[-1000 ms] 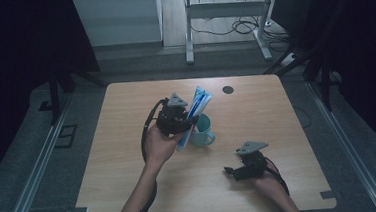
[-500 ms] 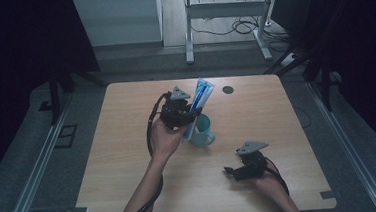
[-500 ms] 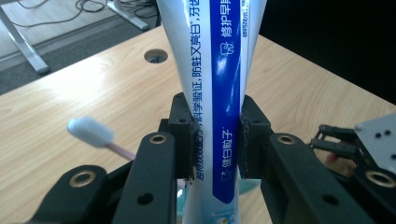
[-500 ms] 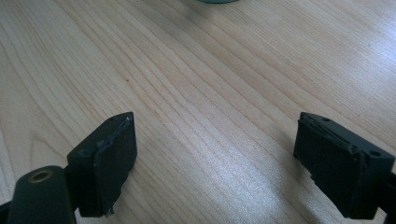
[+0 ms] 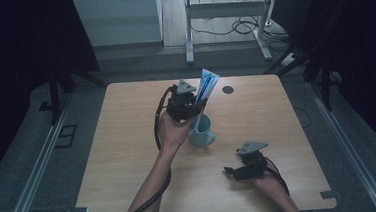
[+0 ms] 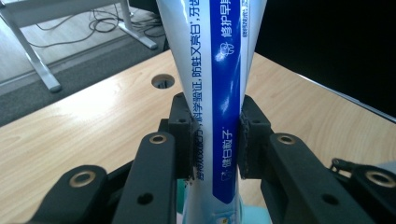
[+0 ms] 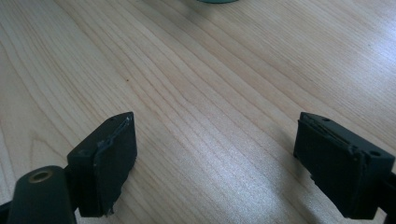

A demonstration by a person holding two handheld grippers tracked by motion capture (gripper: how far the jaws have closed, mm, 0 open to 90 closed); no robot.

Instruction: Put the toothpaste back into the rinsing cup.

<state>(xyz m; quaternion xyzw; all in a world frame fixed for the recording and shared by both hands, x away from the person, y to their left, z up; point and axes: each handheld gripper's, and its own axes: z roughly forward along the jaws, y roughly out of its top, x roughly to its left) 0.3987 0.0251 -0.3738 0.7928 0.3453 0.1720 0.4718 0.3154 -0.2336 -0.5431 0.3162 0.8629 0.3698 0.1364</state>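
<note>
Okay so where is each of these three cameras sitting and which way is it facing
High view: fixed above the table's near side, looking forward and down; both forearms enter from below, left gripper and right gripper showing.
Left gripper view: rides the left gripper, looking along fingers clamped on the toothpaste tube, toward the table's far edge.
Right gripper view: rides the right gripper, facing bare tabletop between open fingers.
Shared: the high and left gripper views both show the tube over the teal cup.

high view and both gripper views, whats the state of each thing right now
toothpaste tube: clamped, upright, lower end in the cup
left gripper: shut on the tube, raised over the cup
cup: upright on the table
right gripper: open, nothing between its fingers, low over the table
</note>
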